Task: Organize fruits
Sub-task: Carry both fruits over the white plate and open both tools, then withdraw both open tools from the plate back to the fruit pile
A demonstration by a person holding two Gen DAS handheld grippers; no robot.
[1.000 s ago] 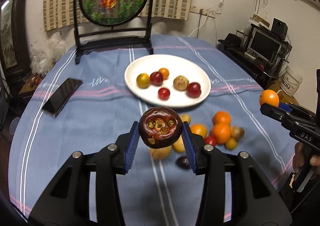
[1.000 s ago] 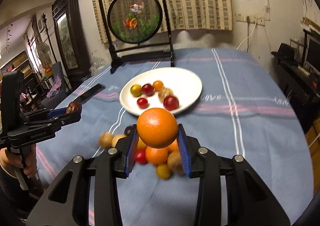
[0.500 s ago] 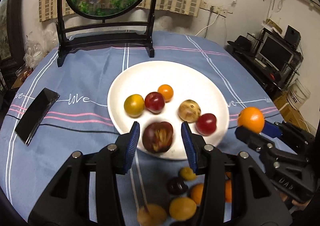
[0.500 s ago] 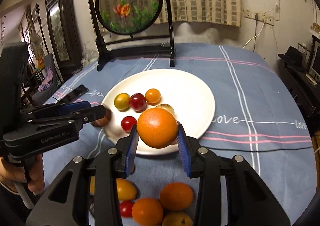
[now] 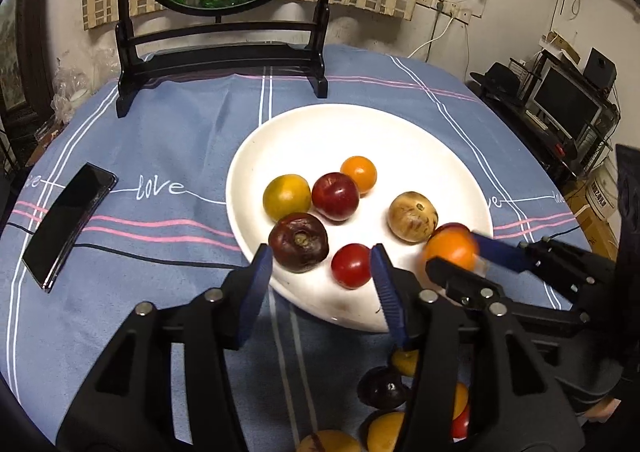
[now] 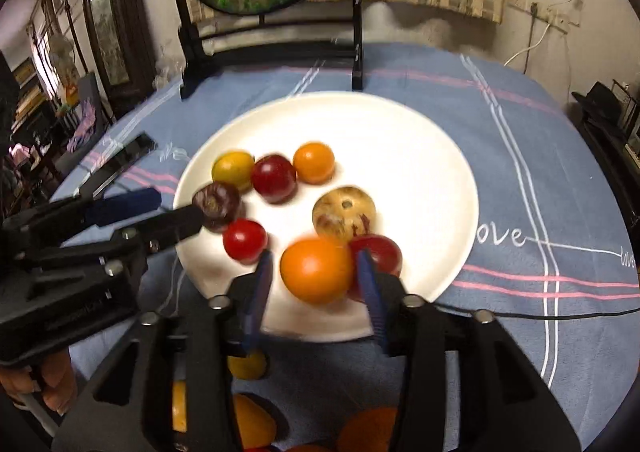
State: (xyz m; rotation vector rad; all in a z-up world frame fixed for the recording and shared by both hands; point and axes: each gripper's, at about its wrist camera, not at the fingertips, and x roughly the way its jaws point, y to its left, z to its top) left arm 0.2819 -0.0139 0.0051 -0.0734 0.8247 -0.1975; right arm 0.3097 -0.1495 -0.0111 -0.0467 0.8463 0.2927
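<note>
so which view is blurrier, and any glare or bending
Right wrist view is blurrier: the orange and plate rim smear with motion. Left wrist view is mostly crisp, only the orange at the right gripper is soft. Glare glints on the tomato. Both views bow the tablecloth stripes, with dark fisheye corners.

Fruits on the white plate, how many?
8. Yellow one, dark red one, small orange in back; tan one, half-hidden red one right; purple one, little red one, big orange in front.
</note>
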